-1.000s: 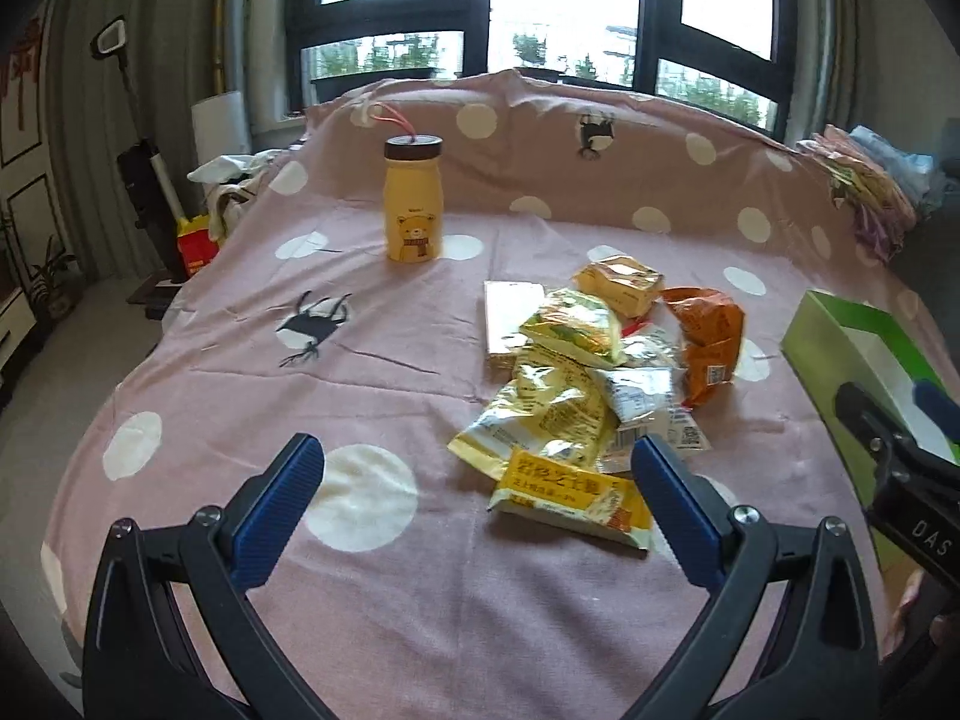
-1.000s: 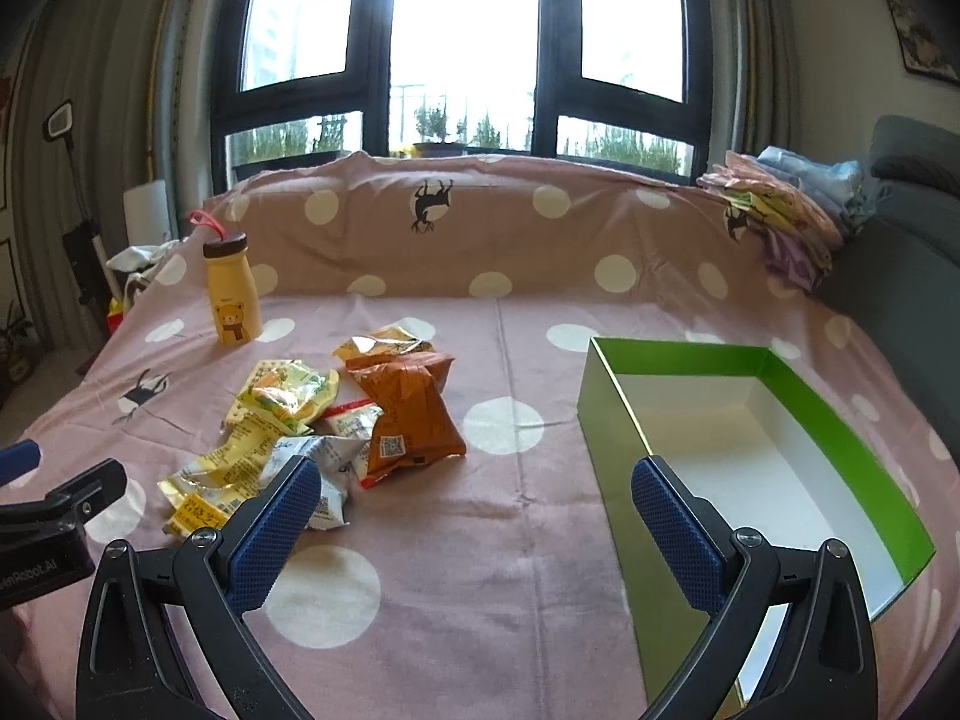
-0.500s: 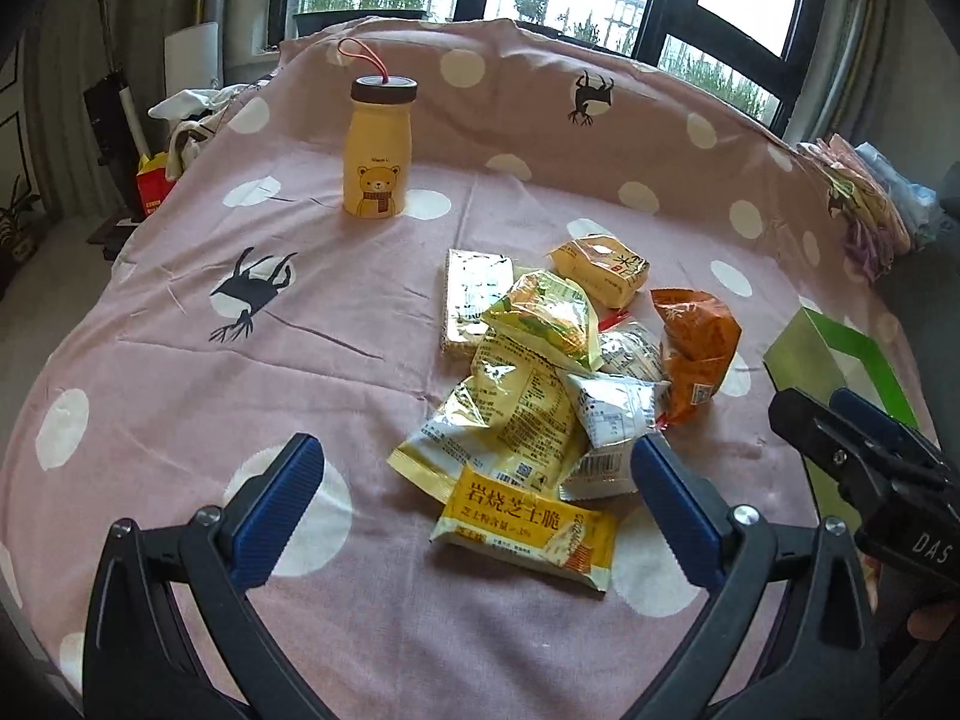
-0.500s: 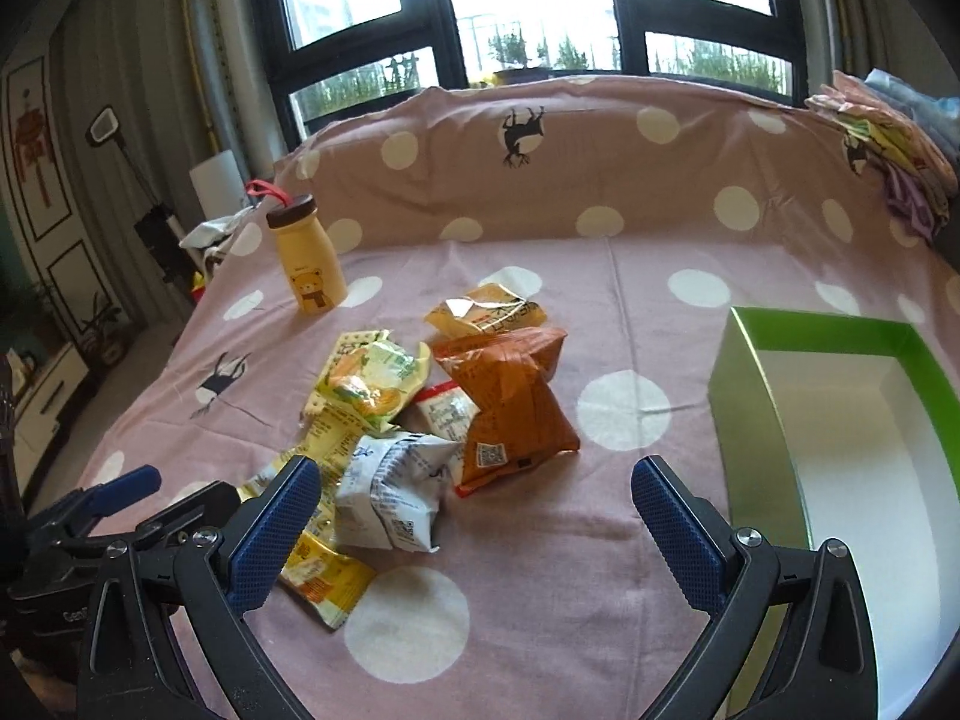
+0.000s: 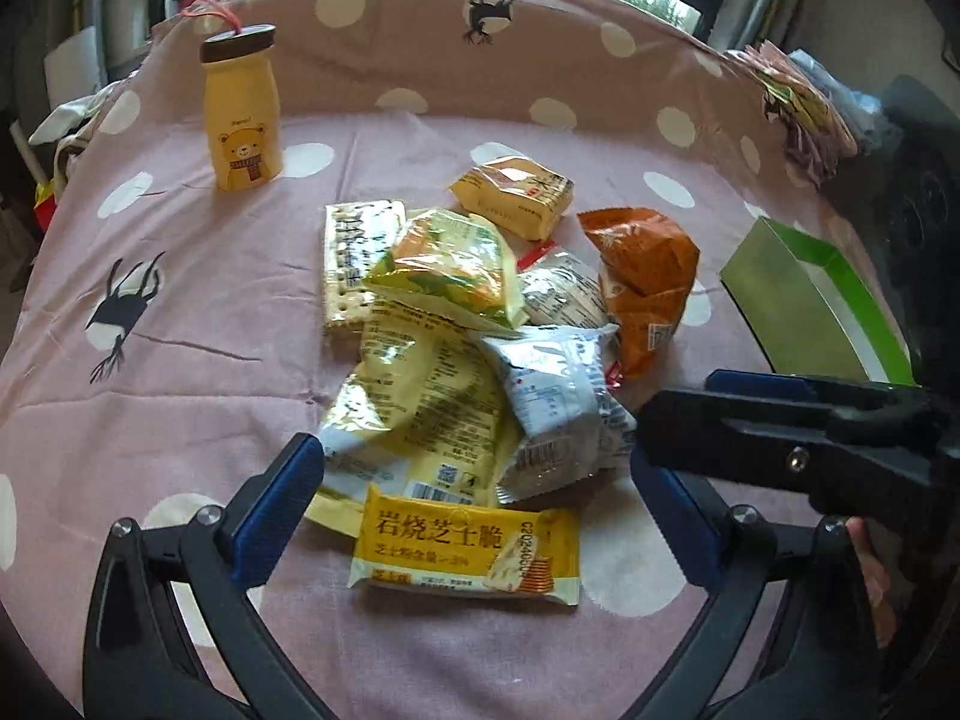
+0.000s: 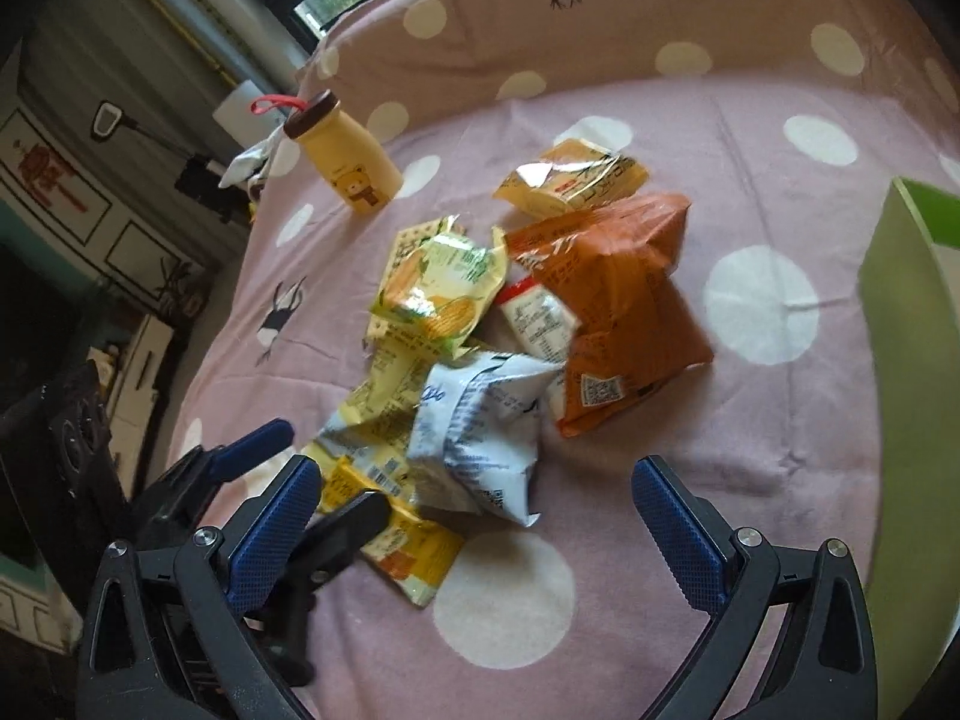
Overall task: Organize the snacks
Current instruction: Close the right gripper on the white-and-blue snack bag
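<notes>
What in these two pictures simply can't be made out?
- Green box inside: right wrist view, cut off by the edge; left wrist view shows only its outer wall.
- Snacks at the bottom of the pile: both views, covered by the yellow bag and white bag.
- Orange bag print: right wrist view, blurred.

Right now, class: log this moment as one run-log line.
phase: approach | left gripper: open, over yellow cracker packet | right gripper: open, above white-blue packet | green box: no snacks visible inside

Left wrist view low, near, facing windows, right wrist view angled leftward — both share the snack pile (image 5: 480, 324) (image 6: 498, 348).
</notes>
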